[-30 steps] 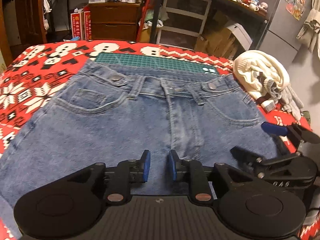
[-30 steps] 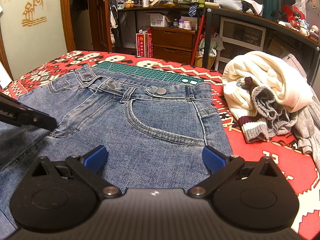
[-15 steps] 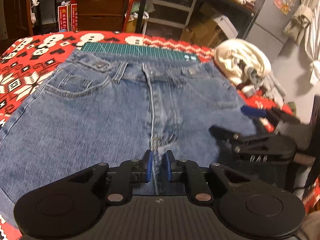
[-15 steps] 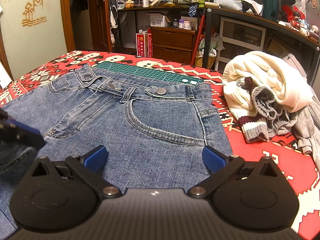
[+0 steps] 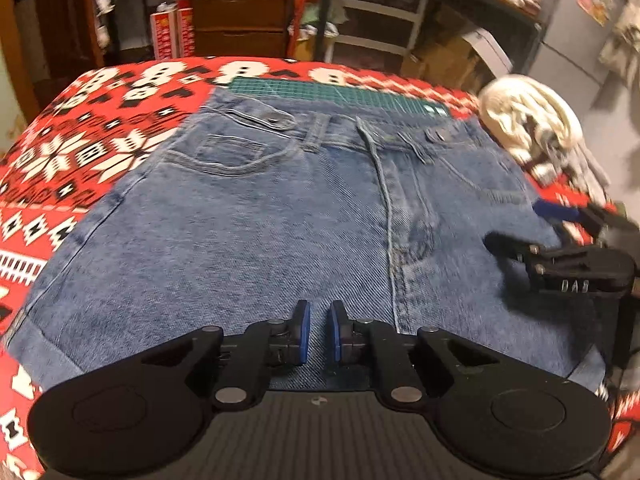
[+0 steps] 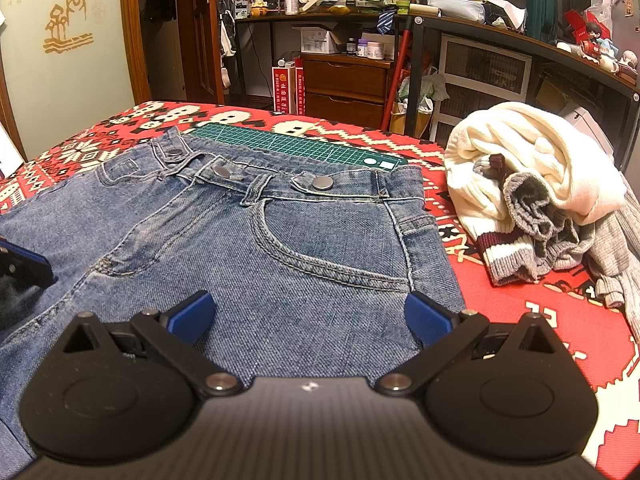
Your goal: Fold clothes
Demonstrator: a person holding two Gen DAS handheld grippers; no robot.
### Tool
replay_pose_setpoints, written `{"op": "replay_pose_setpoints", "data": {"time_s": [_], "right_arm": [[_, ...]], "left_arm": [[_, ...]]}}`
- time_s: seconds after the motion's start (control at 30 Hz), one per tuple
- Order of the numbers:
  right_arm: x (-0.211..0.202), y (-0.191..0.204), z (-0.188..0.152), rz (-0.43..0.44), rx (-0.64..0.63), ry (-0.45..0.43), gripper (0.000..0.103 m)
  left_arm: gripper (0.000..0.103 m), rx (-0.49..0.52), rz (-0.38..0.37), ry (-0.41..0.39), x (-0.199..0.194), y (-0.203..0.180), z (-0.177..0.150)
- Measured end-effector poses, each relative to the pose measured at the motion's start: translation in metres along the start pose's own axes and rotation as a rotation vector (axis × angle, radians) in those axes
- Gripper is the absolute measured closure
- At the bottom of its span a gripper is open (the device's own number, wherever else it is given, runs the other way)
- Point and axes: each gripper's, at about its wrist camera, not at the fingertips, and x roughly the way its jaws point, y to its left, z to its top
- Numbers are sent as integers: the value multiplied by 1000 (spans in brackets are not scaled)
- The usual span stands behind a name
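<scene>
Blue denim jeans (image 5: 260,240) lie flat, waistband at the far side, on a red patterned cloth (image 5: 80,140). My left gripper (image 5: 319,330) hovers low over the near hem, left of the fly seam. Its blue pads (image 5: 305,332) stand a narrow gap apart, with flat denim showing between them. My right gripper (image 6: 308,304) is wide open over the jeans (image 6: 320,240) just below the right front pocket, holding nothing. It also appears at the right of the left wrist view as the right gripper (image 5: 516,222). A left gripper finger (image 6: 24,260) shows at the left edge.
A pile of cream and grey knitwear (image 6: 540,192) lies on the cloth right of the jeans. A green cutting mat (image 6: 296,144) sticks out from under the waistband. Shelves, drawers and a door stand beyond the far edge of the table.
My left gripper has drawn back toward the near hem and shifted left of the fly, and its fingers have narrowed. The right gripper has stayed in place, open.
</scene>
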Motion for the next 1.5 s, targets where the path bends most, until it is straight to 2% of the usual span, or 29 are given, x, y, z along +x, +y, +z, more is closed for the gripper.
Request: {"op": "replay_pose_setpoints", "data": {"time_s": [0.07,0.2,0.37,0.53,0.73,0.8,0.87,1.23,1.3,1.4,1.5], "right_arm": [[0,0,0,0,0,0,0],[0,0,0,0,0,0,0],[0,0,0,0,0,0,0],[0,0,0,0,0,0,0],[0,0,0,0,0,0,0],[0,0,0,0,0,0,0],[0,0,0,0,0,0,0],[0,0,0,0,0,0,0],[0,0,0,0,0,0,0],[0,0,0,0,0,0,0],[0,0,0,0,0,0,0]], "left_arm": [[91,-27,-21,-18,-4,-3,3],[91,2,-75,-45,-11,-23,10],[91,40,-115,-26,-2,-43,8],[90,43,-69,10,8,-32,-4],[92,19,5,-5,2,-4,-8],[99,10,15,-12,1,5,-8],[100,4,10,-17,1,12,-7],[100,-61,59,-32,-5,32,-5],[91,-62,102,-39,-6,36,-6],[96,-90,132,-46,-9,51,-5],[96,-118,158,-53,-12,65,-4]]}}
